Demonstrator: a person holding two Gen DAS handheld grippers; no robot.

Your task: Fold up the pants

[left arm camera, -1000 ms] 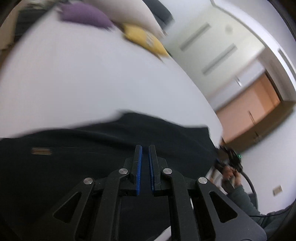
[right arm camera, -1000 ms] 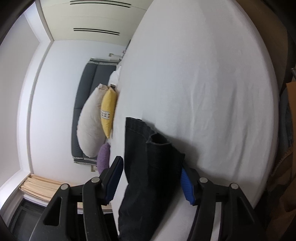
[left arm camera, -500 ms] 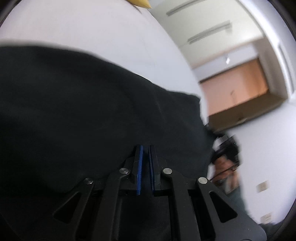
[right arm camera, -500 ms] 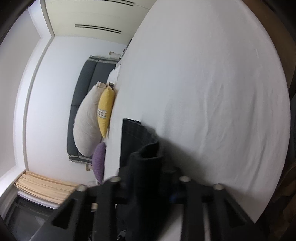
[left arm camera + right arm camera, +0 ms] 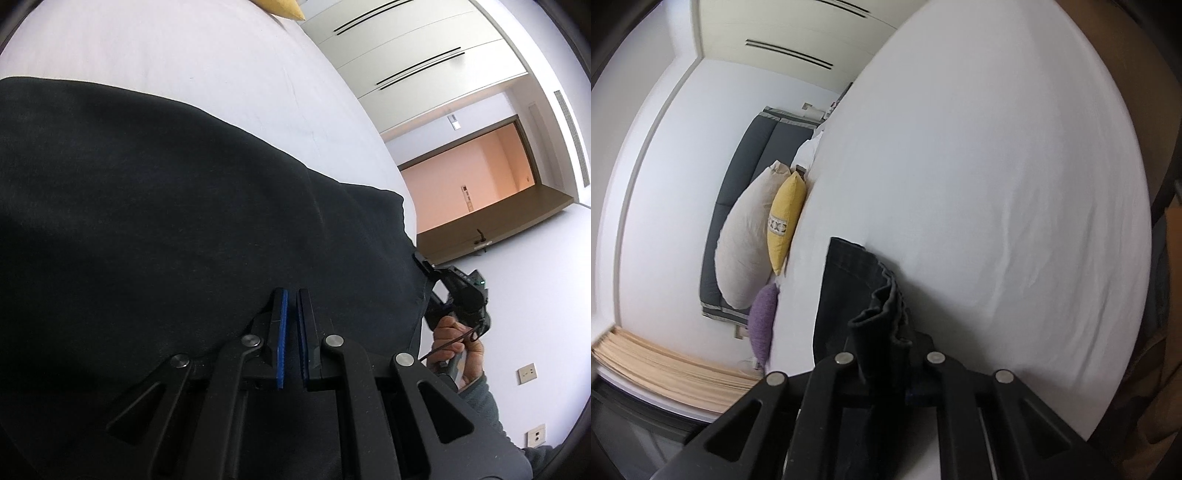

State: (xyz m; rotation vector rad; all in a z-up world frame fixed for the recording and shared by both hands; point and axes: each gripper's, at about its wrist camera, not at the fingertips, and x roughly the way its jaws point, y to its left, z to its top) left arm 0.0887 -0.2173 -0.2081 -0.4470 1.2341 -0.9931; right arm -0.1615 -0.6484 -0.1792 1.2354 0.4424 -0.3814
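Black pants [image 5: 155, 206] lie spread on a white bed [image 5: 207, 62]. My left gripper [image 5: 290, 295] is shut, its blue pads nearly touching, low over the cloth near the front edge; nothing shows between the pads. My right gripper [image 5: 886, 343] is shut on a bunched end of the pants [image 5: 882, 306], which stands up between its fingers. The right gripper and the hand holding it also show in the left wrist view [image 5: 456, 295] at the pants' far right corner.
A grey pillow [image 5: 746, 236], a yellow pillow [image 5: 785, 218] and a purple pillow [image 5: 762, 321] sit at the head of the bed, against a dark headboard [image 5: 746, 162]. White sheet [image 5: 997, 184] stretches beyond the pants. A doorway [image 5: 472, 177] lies past the bed.
My right gripper has closed on the bunched end of the pants. My left gripper has moved in low over the pants, staying shut.
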